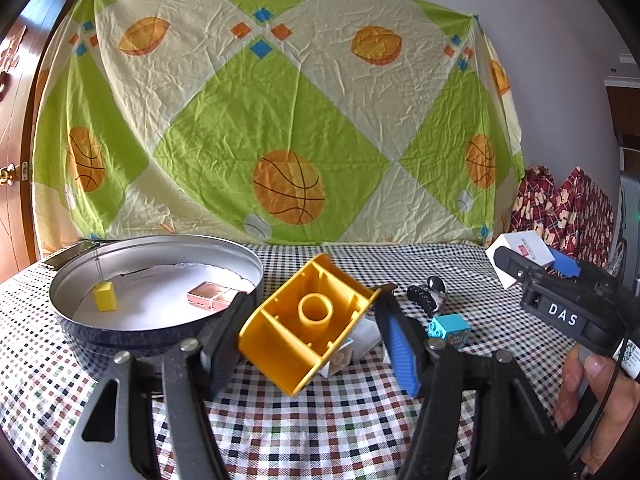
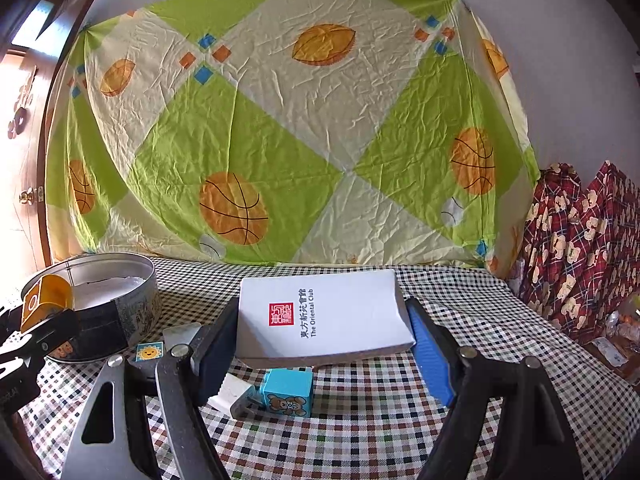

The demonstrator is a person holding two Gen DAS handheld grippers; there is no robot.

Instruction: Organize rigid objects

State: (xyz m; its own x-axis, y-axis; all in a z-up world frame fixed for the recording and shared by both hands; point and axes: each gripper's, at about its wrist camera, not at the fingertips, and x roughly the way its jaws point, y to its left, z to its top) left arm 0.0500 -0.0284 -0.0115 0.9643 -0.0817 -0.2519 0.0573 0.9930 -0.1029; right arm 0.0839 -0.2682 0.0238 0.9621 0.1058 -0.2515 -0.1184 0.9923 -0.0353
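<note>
The left gripper (image 1: 308, 332) is clenched on a large yellow building brick (image 1: 308, 320), held tilted above the checked tablecloth (image 1: 320, 420) with its hollow underside and centre tube facing the camera. At ten o'clock from the brick, just beside it, stands a round metal tin (image 1: 156, 280) holding a small yellow cube (image 1: 105, 297) and a pink-gold rectangular block (image 1: 211, 296). Below the brick lies a white charger plug (image 1: 360, 340); at three o'clock sits a small blue brick (image 1: 450, 330), with dark metallic pieces (image 1: 428, 296) at two o'clock.

The right gripper (image 2: 324, 332) is clenched on a white box printed "The Oriental Club" (image 2: 324, 316), lifted off the cloth. Under it, at six o'clock, rest the blue brick with a bear picture (image 2: 286, 394) and the plug (image 2: 232, 398), touching. A sun tile (image 2: 149, 351) lies at nine o'clock.
</note>
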